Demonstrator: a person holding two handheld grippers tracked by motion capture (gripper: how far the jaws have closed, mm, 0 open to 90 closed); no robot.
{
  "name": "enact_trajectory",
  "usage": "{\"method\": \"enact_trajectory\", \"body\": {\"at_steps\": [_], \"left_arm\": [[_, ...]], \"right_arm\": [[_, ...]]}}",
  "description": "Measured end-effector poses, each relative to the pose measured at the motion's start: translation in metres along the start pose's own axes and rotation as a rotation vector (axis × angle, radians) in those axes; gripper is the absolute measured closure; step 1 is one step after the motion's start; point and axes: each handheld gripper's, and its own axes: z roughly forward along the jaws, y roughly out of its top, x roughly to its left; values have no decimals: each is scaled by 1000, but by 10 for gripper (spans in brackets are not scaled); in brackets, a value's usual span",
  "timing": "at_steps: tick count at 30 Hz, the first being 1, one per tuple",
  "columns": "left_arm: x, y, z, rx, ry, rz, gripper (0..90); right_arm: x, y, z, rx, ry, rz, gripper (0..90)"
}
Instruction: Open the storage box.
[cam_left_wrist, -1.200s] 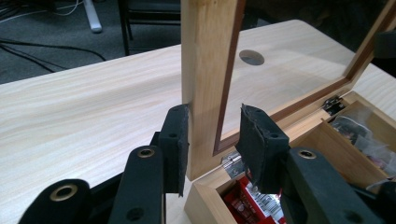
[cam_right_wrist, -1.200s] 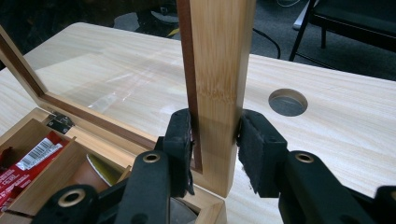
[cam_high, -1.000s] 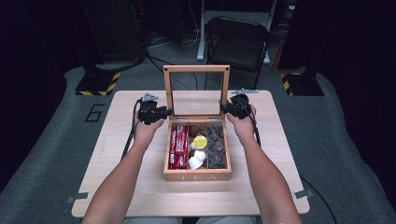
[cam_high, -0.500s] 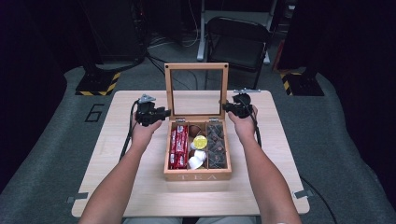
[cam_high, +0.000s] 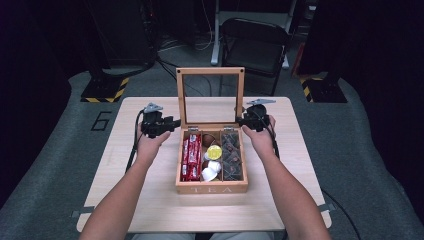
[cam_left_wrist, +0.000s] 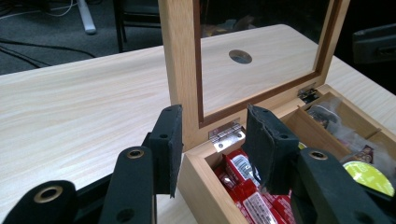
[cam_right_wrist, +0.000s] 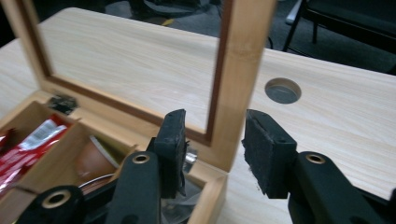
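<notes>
Your left gripper (cam_left_wrist: 212, 140) and right gripper (cam_right_wrist: 212, 149) each straddle a side rail of the upright glass-paned wooden lid (cam_high: 210, 97), jaws wide. The wooden tea box (cam_high: 212, 189) sits mid-tabletop (cam_high: 125, 150); move both hands evenly so the hinges don't twist.

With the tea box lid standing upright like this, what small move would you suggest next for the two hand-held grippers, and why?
Probably draw both back. The lid stands upright over the tea box, and the left hand-held gripper and right hand-held gripper are open astride its side rails, gripping nothing.
</notes>
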Motion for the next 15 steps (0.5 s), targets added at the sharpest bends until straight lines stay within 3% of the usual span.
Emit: {"method": "enact_trajectory", "body": {"at_steps": [6,11,15], "left_arm": [[-6,0,-12,-2,-15,19,556],[-13,0,-18,16,-42,46,534],[-18,-4,-22,-8,-65,31,519]], "right_arm": [[12,-6,-18,-29,45,-30,500],[18,-13,-27,-35,84,-24,434],[24,-20,-33,-37,86,-48,395]]}}
